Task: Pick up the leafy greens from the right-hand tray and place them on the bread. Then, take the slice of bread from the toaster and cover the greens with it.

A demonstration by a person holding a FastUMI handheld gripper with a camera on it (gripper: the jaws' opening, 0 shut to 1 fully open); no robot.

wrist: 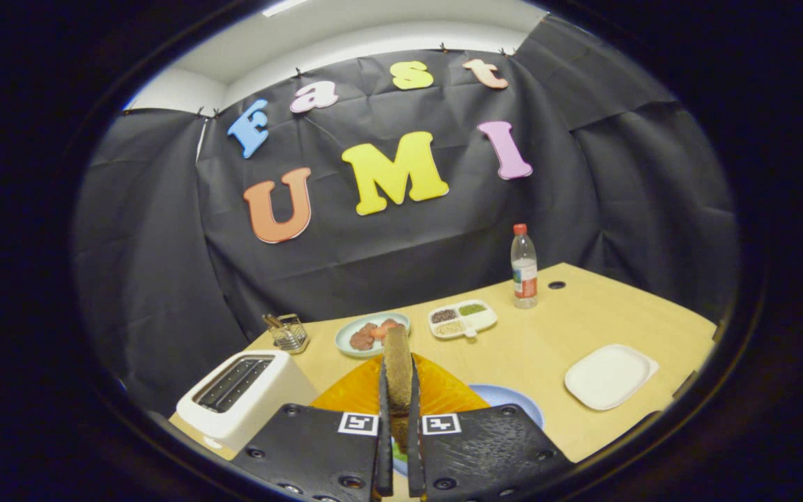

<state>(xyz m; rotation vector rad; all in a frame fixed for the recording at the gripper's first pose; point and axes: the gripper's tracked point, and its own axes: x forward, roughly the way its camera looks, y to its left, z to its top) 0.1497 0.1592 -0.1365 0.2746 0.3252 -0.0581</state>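
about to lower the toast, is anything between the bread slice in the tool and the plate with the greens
Nothing visible blocks it. The tool is shut on the bread slice, held upright on edge. The blue plate lies just below and ahead, with a bit of the greens showing between the fingers. The toaster stands off to the side.

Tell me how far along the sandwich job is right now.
Looks done: the white tray at right lies bare and the toaster slots look empty, so the greens seem placed. A bit of green shows low between the fingers. In hand: the tongs are shut on the bread slice, held edge-up over the blue plate. Left: laying it over the greens.
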